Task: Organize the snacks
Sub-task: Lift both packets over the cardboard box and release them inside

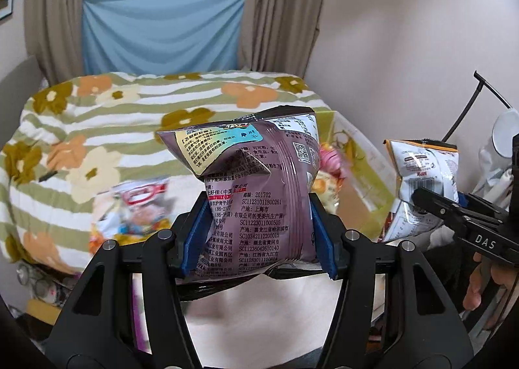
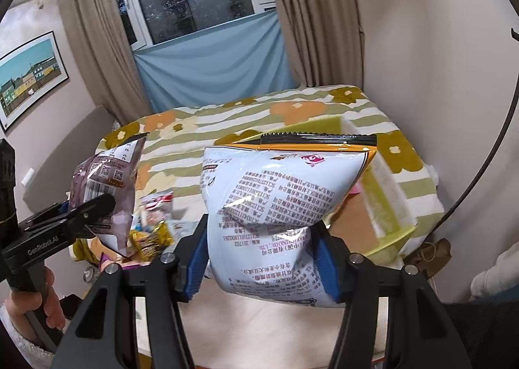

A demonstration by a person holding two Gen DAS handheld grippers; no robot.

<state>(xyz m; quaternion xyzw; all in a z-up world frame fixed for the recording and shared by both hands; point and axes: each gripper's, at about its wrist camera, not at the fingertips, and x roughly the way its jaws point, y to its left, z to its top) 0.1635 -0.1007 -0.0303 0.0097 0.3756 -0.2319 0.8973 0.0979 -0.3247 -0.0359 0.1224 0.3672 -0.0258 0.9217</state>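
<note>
Left gripper (image 1: 259, 232): jaws clamp purple bag (image 1: 256, 187). Right gripper (image 2: 264, 258): white bag (image 2: 282, 203). Neither boxed (image 2: 389, 207); loose packets (image 2: 152, 232) remain.

Box (image 2: 389, 194) on bed (image 2: 292, 116), right side

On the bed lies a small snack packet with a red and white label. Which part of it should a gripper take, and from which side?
The small packet lies flat on the floral blanket, so probably come from above and pinch a crimped end seam, where the film is thin. It is blurred, so the seam's exact position is unclear. Both grippers are full now.
</note>
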